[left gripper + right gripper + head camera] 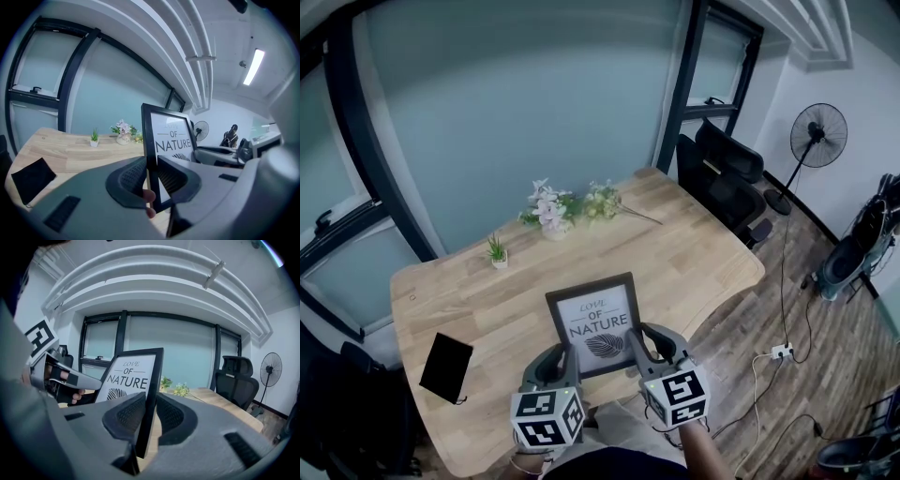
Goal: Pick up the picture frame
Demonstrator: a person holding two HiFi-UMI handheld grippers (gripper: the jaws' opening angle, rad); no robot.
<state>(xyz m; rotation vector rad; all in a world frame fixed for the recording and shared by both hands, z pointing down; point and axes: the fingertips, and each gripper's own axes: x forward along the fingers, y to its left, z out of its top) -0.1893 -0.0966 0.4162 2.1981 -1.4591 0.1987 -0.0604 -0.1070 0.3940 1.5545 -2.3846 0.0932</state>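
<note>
Glass-walled office, pale wooden table [694,253]; working at its near edge, with flowers [548,211], a small potted plant [497,251] and a black pouch [447,367] lying beyond, and an office chair [727,178] and fan [818,136] standing well apart at the right.

Holding the picture frame [595,323] between both grippers, face tilted up toward the head camera, apparently clear of the wood.

Clamping its left edge with the left gripper [562,359], pads narrowed onto the black border, front and back.

Clamping its right edge with the right gripper [649,342] in the same way, pads pressing on the border.

Judging the lift as under way or nearly finished.

Doing it well:
- Aiming for both grips at matching height, avoiding any twist through the thin border.
- Raising both sides together, slowly, neither pulling apart nor squeezing inward.
- Guarding against slipping on a narrow, probably smooth border by applying steady pressure.
- Avoiding tipping the glazed face further.
- Steering clear of the flowers and plant behind.
</note>
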